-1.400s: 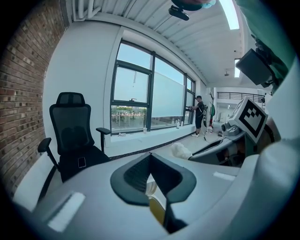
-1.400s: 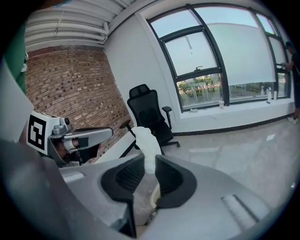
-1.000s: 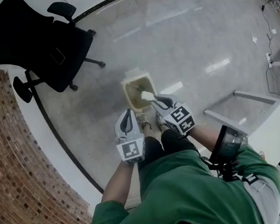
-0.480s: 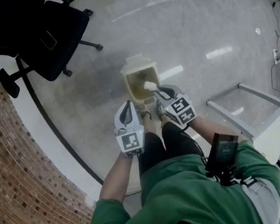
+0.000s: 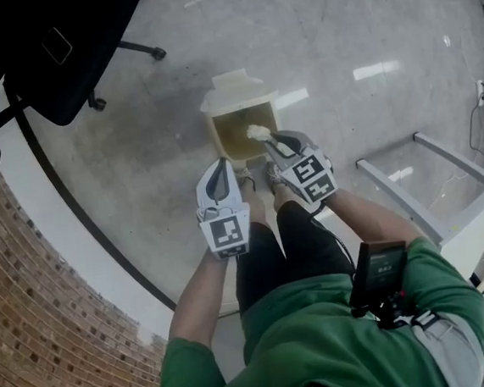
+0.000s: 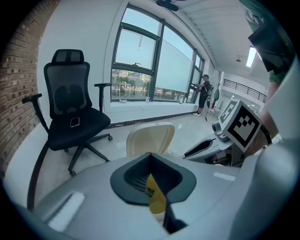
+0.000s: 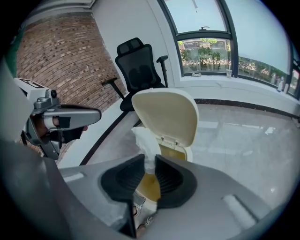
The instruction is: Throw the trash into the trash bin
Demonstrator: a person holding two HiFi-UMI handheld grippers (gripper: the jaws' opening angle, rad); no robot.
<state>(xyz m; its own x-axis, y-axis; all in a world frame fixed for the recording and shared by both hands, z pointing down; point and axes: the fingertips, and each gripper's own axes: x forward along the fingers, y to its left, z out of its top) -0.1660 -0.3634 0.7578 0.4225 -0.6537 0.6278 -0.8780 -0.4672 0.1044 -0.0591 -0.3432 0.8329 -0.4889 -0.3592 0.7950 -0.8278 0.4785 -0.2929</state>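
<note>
Head view, from the near side: the left gripper is held just above the knees, with its jaws drawn together and nothing pinched between them, which the left gripper view confirms. A little farther and to the right, the right gripper is clamped on the trash, a crumpled white tissue. In the right gripper view the wad is seen squeezed between the pads, with most of it standing above them. The tissue is held over the near right part of the bin, which stands on the floor just beyond the feet. Its lid is raised on the far side. A chair is seen far left.

The carry is judged done and the release is in hand. For the next move, the right jaws need to be opened over the mouth. The wad might first be lowered a little, since so light a tissue could catch on the rim.
</note>
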